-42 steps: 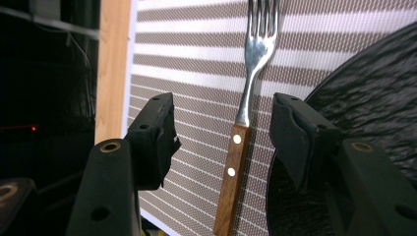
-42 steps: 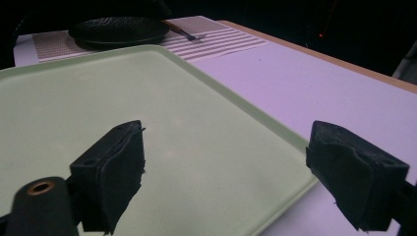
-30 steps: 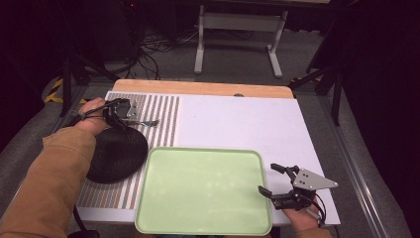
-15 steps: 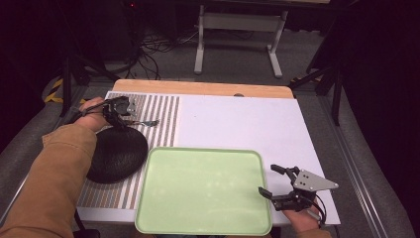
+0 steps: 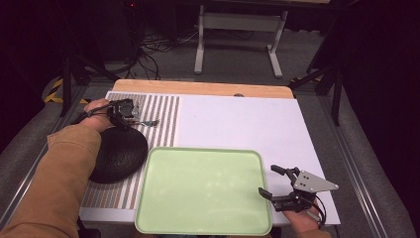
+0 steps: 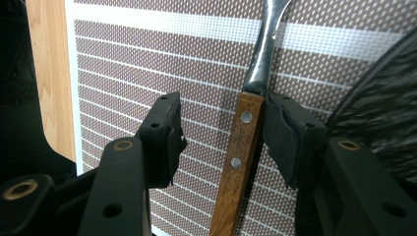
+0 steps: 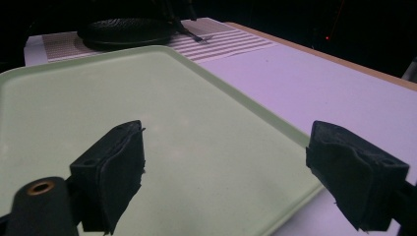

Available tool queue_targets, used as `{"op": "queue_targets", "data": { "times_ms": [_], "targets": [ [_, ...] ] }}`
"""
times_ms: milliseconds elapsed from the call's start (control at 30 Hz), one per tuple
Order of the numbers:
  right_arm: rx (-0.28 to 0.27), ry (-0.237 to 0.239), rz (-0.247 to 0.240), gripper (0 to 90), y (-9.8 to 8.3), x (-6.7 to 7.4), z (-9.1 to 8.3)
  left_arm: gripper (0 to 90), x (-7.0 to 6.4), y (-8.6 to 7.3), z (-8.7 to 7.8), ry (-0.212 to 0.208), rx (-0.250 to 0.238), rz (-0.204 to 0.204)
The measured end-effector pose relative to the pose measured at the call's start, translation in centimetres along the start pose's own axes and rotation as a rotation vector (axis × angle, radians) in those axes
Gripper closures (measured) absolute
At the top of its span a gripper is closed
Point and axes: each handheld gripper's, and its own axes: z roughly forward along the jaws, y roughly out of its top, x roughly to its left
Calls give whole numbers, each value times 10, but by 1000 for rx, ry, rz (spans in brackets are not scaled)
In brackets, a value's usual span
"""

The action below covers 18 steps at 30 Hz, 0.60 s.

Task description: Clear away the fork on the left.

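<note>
On the striped mat at the table's far left, the left gripper has its fingers just closing around the wooden-handled fork, one pad touching; off-centre, the fork could twist away. The right gripper sits open by the green tray.

Fork: flat wooden handle with two metal rivets, steel neck running on from it, tines at the far end. It lies flat on the striped placemat, just beside the black round plate, near the rim on the side away from the person. Handle end points toward the mat's left edge, tines toward the mat's right edge.
</note>
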Motion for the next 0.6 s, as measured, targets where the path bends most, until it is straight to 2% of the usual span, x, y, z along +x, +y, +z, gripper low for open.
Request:
{"op": "queue_targets", "data": {
  "times_ms": [33,133,200,300,333,367,433,600],
  "targets": [
    [-2,0,-1,149,0,0,0,498,-1,1,0,9,10,0],
    [-2,-11,-2,149,0,0,-1,515,-2,2,1,0,9,-5],
    [-9,-21,-5,149,0,0,-2,524,-1,4,2,-6,8,10],
    [-11,-22,-4,150,1,0,-3,537,-2,5,2,-1,14,11],
    [-12,-23,-6,149,1,0,-3,546,-3,6,3,-3,22,17],
    [-14,-21,-10,149,1,0,-3,569,-3,6,6,-16,9,21],
    [-15,-22,-13,150,1,1,-3,588,-4,7,6,-11,28,29],
    [-30,-34,-19,153,1,1,-6,660,-4,7,5,-28,31,39]
  ]
}}
